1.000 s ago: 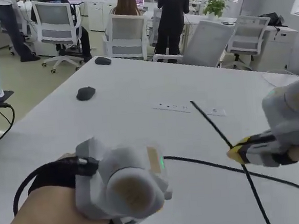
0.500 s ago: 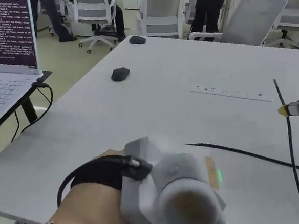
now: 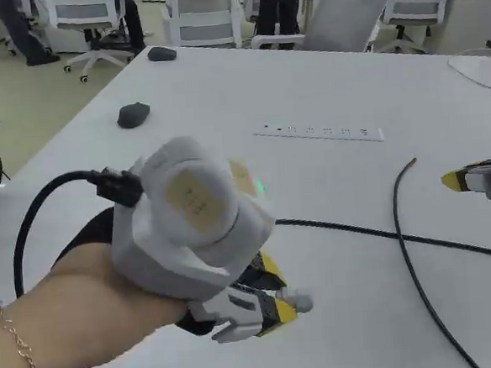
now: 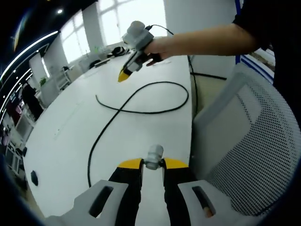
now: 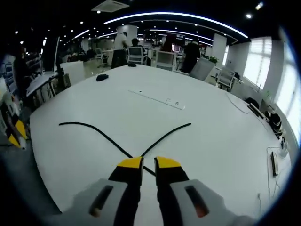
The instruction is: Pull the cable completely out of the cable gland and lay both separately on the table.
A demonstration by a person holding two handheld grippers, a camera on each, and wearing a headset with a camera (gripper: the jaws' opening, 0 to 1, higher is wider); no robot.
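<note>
The head view looks forward and down from just behind the left tool (image 3: 275,306), which sits very near the lens. It faces across the white counter (image 3: 322,77) toward the office chairs, with the right tool (image 3: 452,180) at its right edge. The left gripper view sits low at the counter's edge and faces along its jaws, past the cable gland (image 4: 154,154) at their tips, toward the far right tool and the windows; the right gripper view faces across the counter toward the chairs, with the left tool at its left edge. All three views share the cable (image 3: 394,203); the head and right gripper views also share the power strip (image 3: 322,132) and mouse (image 3: 134,114).
</note>
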